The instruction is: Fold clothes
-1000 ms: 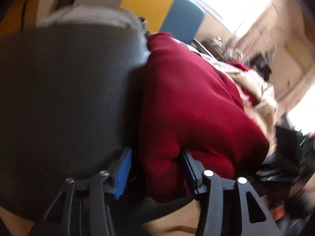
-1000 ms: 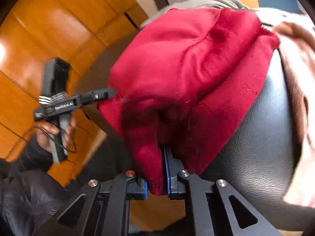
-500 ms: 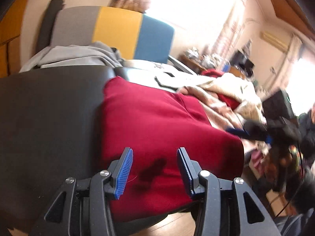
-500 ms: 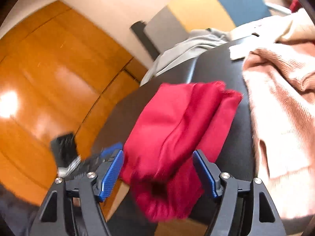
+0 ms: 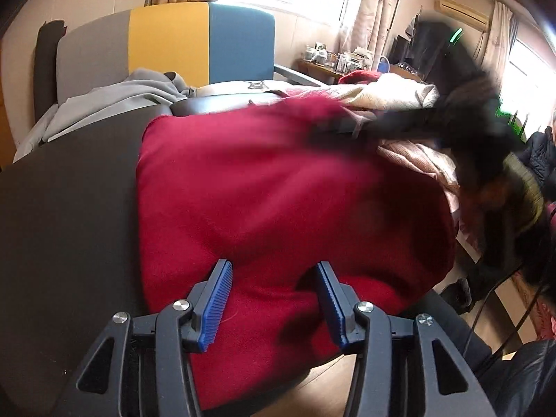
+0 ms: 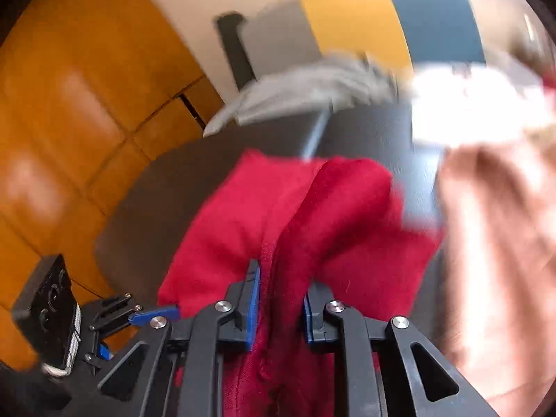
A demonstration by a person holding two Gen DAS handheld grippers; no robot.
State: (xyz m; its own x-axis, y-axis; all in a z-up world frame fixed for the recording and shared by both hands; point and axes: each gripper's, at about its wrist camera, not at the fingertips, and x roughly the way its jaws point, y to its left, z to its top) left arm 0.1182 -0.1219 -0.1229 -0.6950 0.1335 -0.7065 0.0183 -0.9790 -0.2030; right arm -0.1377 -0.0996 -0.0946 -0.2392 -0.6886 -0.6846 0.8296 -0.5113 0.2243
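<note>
the dark surface (image 5: pixel 69 215) carries a red garment (image 5: pixel 285 201) lying in a folded bundle, its left edge well in from the surface's left rim and its near edge hanging a little over the front. a grey garment (image 5: pixel 114 100) is heaped at the far left of the surface, in front of a chair back (image 5: pixel 166 41) striped grey, yellow and blue. the left claw (image 5: pixel 272 304) sits low over the near edge of the red garment with its jaws spread wide and the blue pads (image 5: pixel 217 307) resting above the cloth, nothing pinched between them. to the right of the red bundle lies a pale pink knit (image 5: pixel 417 153), with a cream cloth (image 5: pixel 389 95) beyond it. the right claw (image 6: pixel 278 307) shows in the left wrist view as a dark blur reaching in over the far right part of the red cloth. in its own view its jaws are partly apart with a ridge of the red garment standing between them; whether the pads actually press on it i cannot tell. that view is smeared with motion blur.
</note>
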